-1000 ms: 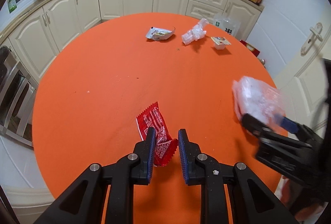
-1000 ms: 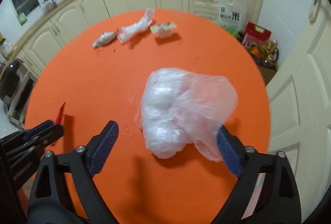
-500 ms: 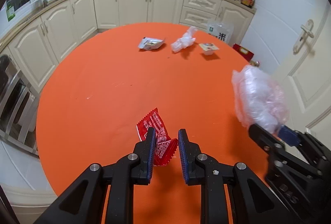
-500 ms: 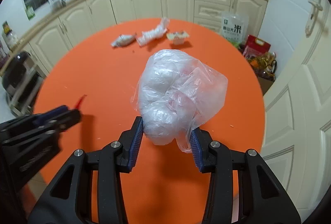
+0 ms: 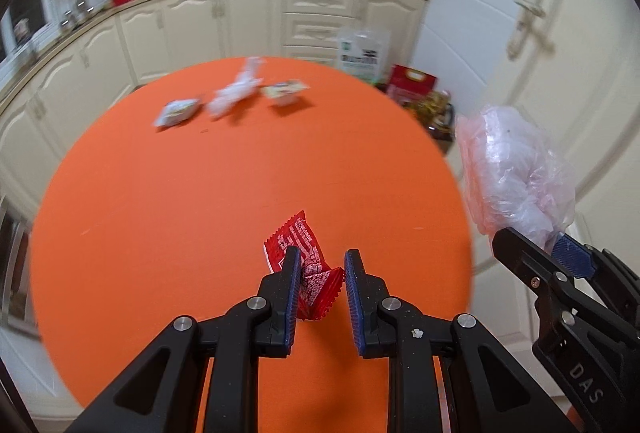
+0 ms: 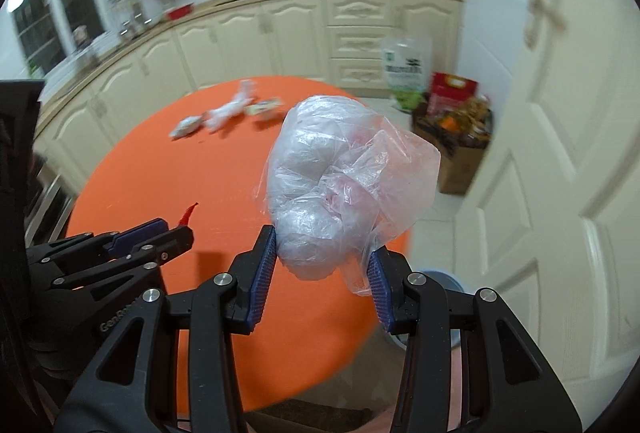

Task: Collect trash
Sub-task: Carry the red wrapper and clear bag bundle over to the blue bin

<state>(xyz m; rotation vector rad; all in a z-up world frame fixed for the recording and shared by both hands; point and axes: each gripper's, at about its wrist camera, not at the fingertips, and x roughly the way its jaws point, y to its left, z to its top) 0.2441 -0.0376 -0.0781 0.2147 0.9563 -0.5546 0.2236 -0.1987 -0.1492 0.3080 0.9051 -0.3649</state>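
My left gripper is shut on a red snack wrapper and holds it above the round orange table. My right gripper is shut on a crumpled clear plastic bag, lifted over the table's right edge; the bag also shows at the right of the left wrist view. At the table's far side lie a silver packet, a crumpled white plastic piece and a small cup with a printed lid.
Cream kitchen cabinets curve behind the table. A white sack, a red box and a cardboard box of goods stand on the floor at the far right. A white door is at the right.
Both grippers have lifted and pulled back from the table with their trash held. The right gripper closed on the plastic bag one second ago and has raised it since.
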